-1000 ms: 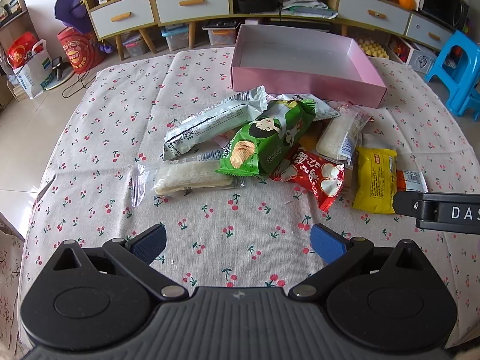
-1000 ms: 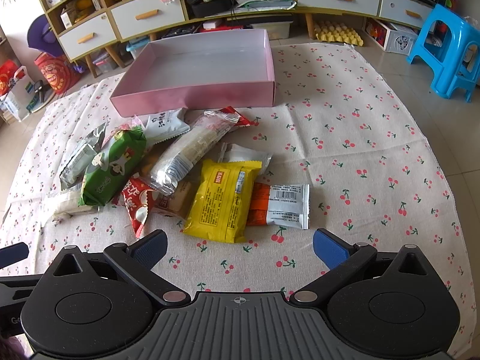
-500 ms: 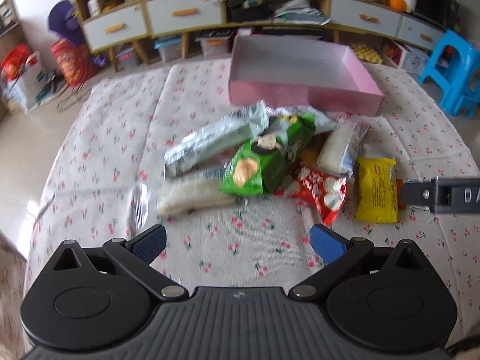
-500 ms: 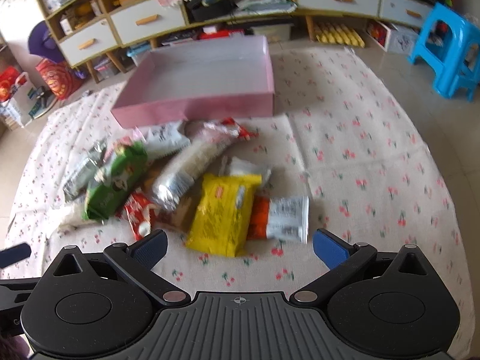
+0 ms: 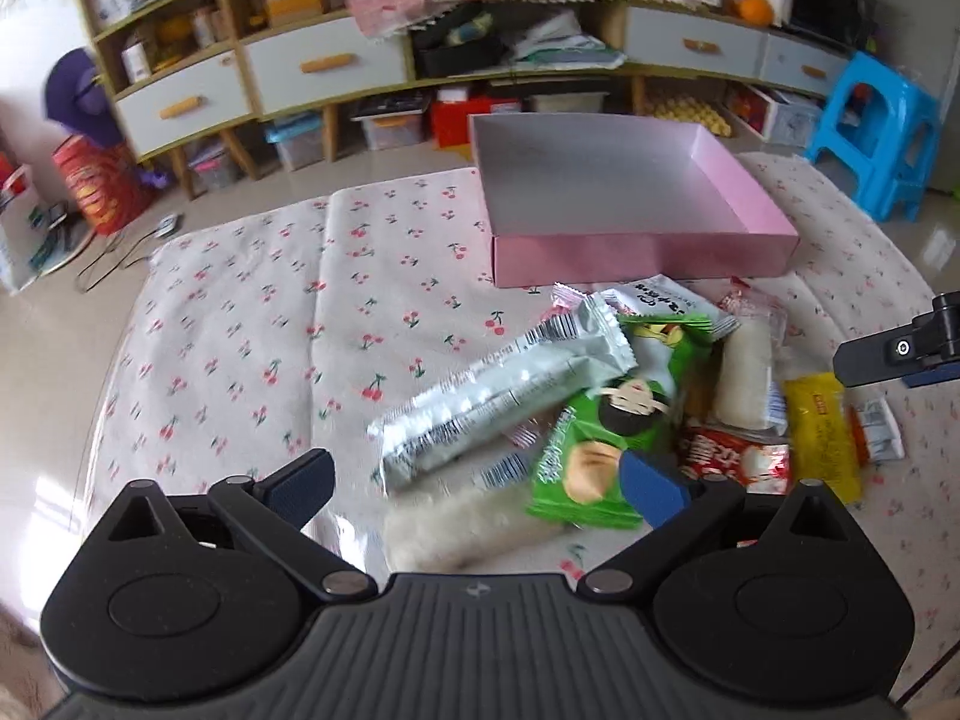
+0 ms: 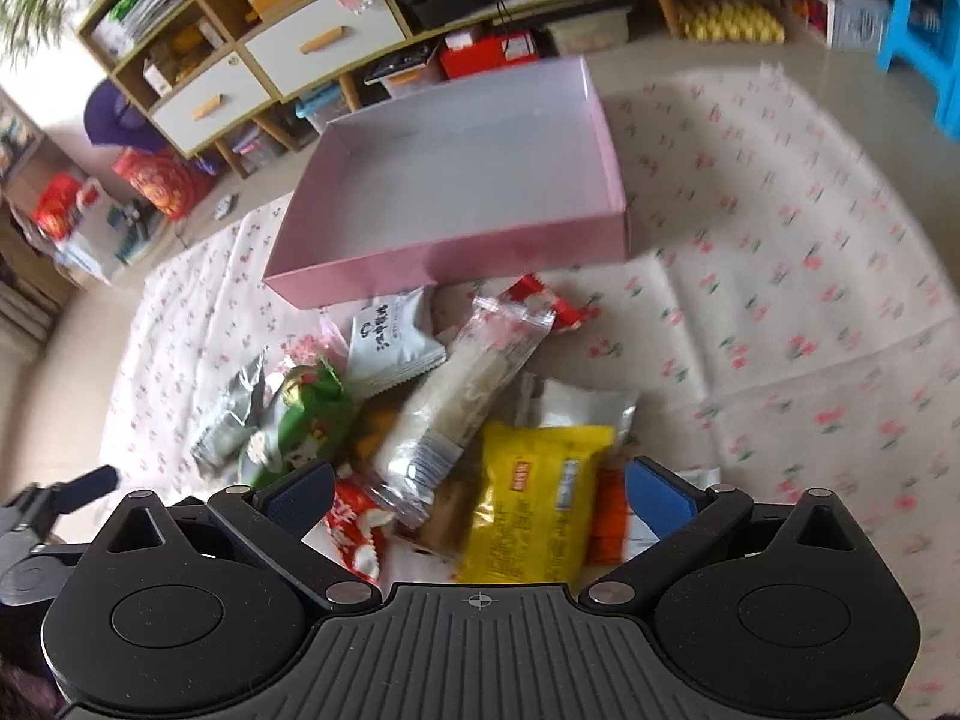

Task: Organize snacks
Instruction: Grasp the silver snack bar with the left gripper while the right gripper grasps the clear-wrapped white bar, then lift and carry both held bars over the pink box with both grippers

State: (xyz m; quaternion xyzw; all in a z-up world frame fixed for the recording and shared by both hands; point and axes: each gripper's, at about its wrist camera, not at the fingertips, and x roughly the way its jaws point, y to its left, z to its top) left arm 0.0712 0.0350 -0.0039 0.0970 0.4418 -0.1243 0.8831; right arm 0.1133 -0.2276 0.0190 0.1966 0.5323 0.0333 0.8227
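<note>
Several snack packets lie heaped on the cherry-print cloth in front of an empty pink box (image 5: 630, 252) (image 6: 456, 264). My left gripper (image 5: 477, 483) is open, low over the heap's near left end. A clear rice-cake packet (image 5: 462, 525) and a silver wrapper (image 5: 498, 399) lie between its fingers, and a green chip bag (image 5: 606, 444) is at its right finger. My right gripper (image 6: 480, 489) is open above a yellow packet (image 6: 534, 498), with a clear rice-cake packet (image 6: 462, 402), a red packet (image 6: 354, 537) and an orange packet (image 6: 606, 510) around it. Nothing is held.
The cherry-print tablecloth (image 5: 252, 324) (image 6: 780, 312) stretches left and right of the heap. Behind the table stand shelves with drawers (image 5: 330, 66) and a blue plastic stool (image 5: 870, 132). The right gripper's arm (image 5: 900, 351) shows at the right edge of the left wrist view.
Both grippers have moved forward and lower, onto the near side of the heap, so the packets now lie between the fingers. Both remain open.
</note>
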